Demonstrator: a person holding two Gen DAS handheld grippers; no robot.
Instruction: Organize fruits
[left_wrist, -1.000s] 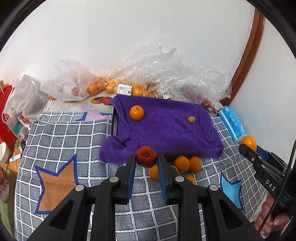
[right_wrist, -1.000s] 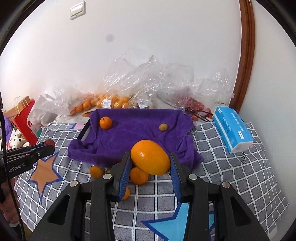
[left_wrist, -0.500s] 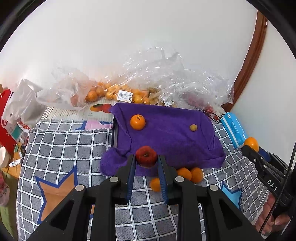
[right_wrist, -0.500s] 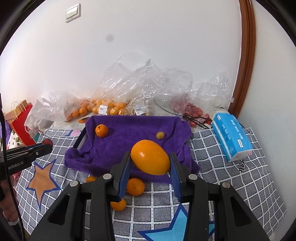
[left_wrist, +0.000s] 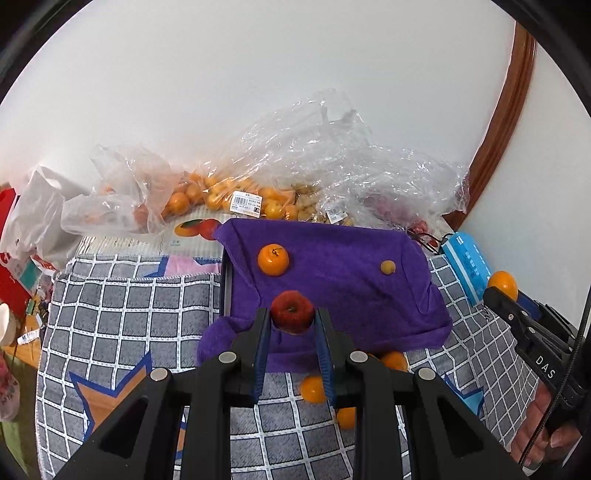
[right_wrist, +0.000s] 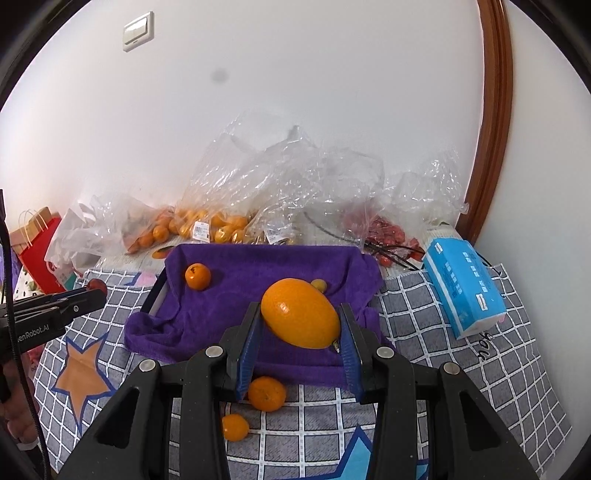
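My left gripper (left_wrist: 291, 325) is shut on a small red apple (left_wrist: 291, 312) and holds it above the near edge of a purple towel (left_wrist: 343, 288) that covers a tray. My right gripper (right_wrist: 301, 325) is shut on a large orange (right_wrist: 300, 313) above the same towel (right_wrist: 258, 273). A mandarin (left_wrist: 273, 259) and a small yellow fruit (left_wrist: 388, 266) lie on the towel. Loose mandarins (right_wrist: 266, 393) lie on the checked cloth in front of it. The right gripper with its orange also shows in the left wrist view (left_wrist: 501, 285).
Clear plastic bags of oranges (left_wrist: 218, 192) and red fruit (right_wrist: 384, 229) are piled against the wall. A blue tissue pack (right_wrist: 463, 286) lies at the right. A red paper bag (right_wrist: 37, 247) stands at the left. A checked cloth (left_wrist: 129, 314) covers the table.
Both grippers have risen and moved forward over the towel's near edge, each still holding its fruit. The loose mandarins now sit lower in both views.
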